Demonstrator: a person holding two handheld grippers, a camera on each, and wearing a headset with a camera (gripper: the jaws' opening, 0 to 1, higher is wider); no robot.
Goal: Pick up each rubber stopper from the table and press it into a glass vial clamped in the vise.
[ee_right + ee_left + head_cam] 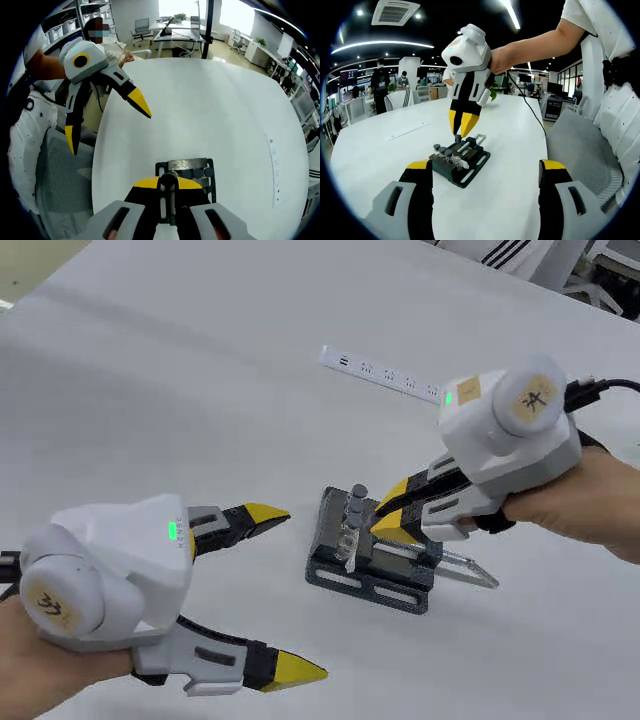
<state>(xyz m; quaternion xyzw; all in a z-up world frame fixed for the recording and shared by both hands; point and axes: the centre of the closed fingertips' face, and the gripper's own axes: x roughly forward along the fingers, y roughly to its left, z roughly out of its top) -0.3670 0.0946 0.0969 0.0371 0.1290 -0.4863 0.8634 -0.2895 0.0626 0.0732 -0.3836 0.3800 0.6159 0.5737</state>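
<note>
Your R gripper (392, 516) is pinched shut on a dark stopper (168, 179), directly over the vise (372, 586), tips at its vial row (351, 525). L gripper (300, 592) hangs beside the vise, apart from it, jaws spread wide.

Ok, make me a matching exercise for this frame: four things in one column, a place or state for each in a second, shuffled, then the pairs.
Things
1. left tool
2. right tool
3. vise
4. power strip

Place or state
A. lies flat on the table, beyond the vise
B. jaws spread wide, off to the side of the vise
C. sits on the table holding a row of vials
D. jaws shut on a rubber stopper, just over the vise

Pairs: 1-B, 2-D, 3-C, 4-A
</note>
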